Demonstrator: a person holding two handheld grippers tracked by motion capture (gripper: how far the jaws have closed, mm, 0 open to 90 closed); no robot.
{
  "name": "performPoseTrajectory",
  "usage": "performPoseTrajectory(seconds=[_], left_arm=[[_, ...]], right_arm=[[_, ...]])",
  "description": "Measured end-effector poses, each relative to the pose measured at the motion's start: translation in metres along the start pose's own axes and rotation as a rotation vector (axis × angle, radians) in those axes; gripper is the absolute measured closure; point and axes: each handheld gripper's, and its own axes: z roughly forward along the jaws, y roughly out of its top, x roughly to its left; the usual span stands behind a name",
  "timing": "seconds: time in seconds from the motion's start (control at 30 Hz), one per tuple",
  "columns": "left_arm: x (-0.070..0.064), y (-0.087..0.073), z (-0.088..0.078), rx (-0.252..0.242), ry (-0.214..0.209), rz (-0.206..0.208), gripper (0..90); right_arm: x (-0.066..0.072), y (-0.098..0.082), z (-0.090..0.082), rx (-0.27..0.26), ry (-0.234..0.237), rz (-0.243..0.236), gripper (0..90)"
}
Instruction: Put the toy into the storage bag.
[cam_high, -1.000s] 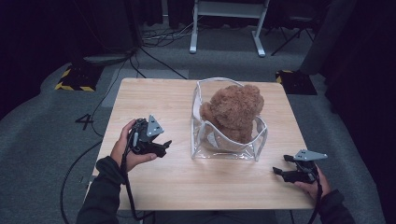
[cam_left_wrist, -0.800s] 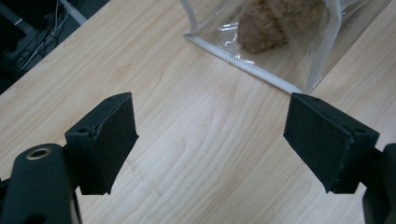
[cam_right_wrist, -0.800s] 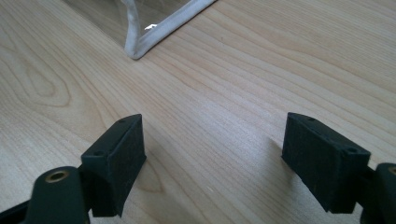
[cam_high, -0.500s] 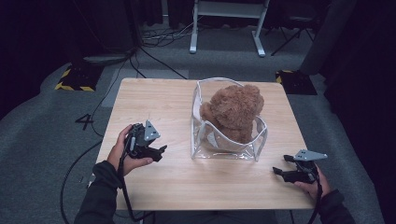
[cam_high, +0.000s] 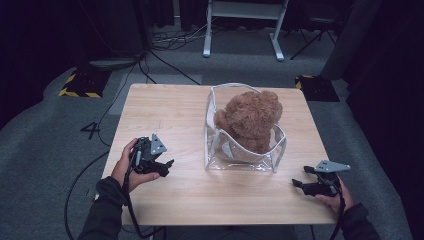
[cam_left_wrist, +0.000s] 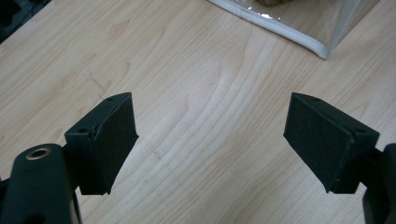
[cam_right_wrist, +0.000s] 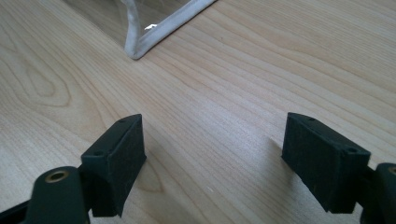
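Clear bag (cam_high: 245, 150), holding a brown teddy bear (cam_high: 250, 120): sole obstacle on the wooden table (cam_high: 165, 107), standing right of centre. Left of bag: broad bare tabletop. In front of bag: open strip of bare wood. Right of bag: narrow bare margin.

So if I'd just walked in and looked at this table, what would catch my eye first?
Probably the brown teddy bear, sitting in a clear plastic bag right of the middle of the wooden table. Then the two hand-held tongs near the front edge: the left tongs and the right tongs, both open and empty, one on either side of the bag.
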Motion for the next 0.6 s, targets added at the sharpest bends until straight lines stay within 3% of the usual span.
performPoseTrajectory(seconds=[0.6], left_arm=[[0.002, -0.024, 0.015, 0.049, 0.003, -0.029, 17.1]], right_arm=[[0.000, 0.000, 0.000, 0.000, 0.000, 0.000, 21.4]])
